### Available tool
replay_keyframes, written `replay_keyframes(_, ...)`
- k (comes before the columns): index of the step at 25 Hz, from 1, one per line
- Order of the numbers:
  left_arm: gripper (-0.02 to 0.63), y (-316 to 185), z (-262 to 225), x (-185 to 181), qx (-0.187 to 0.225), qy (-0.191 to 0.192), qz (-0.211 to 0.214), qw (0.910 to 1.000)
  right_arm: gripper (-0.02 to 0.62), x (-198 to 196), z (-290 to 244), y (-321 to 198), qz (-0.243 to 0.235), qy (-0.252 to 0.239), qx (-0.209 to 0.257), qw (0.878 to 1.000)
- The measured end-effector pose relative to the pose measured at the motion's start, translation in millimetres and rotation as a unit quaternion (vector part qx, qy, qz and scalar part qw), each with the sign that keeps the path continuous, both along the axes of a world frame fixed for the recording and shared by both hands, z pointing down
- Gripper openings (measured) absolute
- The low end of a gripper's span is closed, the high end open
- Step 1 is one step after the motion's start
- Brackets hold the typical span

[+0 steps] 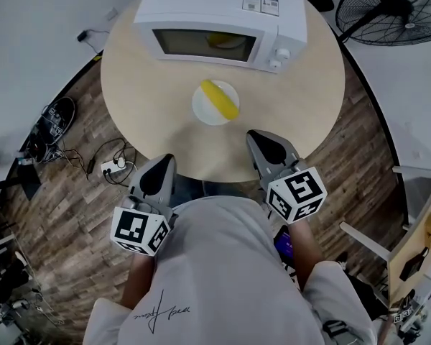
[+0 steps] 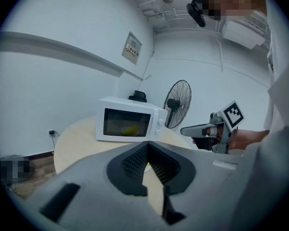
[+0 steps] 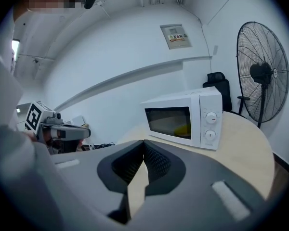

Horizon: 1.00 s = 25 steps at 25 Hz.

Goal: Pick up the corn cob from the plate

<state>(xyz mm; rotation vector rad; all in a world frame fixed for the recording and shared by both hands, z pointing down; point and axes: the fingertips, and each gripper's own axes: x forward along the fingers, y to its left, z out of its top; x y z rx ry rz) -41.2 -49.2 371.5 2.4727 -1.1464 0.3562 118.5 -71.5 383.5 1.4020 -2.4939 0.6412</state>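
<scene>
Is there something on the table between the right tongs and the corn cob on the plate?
Nothing visible stands in the way. Only bare table lies between the right tongs and the corn cob on its white plate. The microwave stands beyond the plate, out of the path.

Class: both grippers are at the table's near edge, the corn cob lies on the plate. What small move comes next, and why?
Probably open the right gripper, since its jaws are together and empty, and it sits nearer the corn cob on the plate than the left gripper.
</scene>
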Motion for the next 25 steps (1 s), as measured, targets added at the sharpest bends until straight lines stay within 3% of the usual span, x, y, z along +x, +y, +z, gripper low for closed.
replay_keyframes(3, -0.008, -7.6, 0.3, 1.6, -0.003, 0.013, 0.002, 0.9999, 0.037, -0.4, 2.8, -9.8, 0.001, -0.005, -0.007, 1.000)
replay_keyframes(11, -0.008, -19.9, -0.4, 2.1, -0.005, 0.004, 0.017, 0.9998, 0.038, -4.7, 7.6, -29.1, 0.000, 0.000, -0.017, 1.000)
replay_keyframes(25, -0.008, -32.1, 7.0, -11.6, -0.015, -0.001, -0.003, 0.9999, 0.057, -9.2, 27.0, -53.7, -0.008, 0.001, -0.046, 0.999)
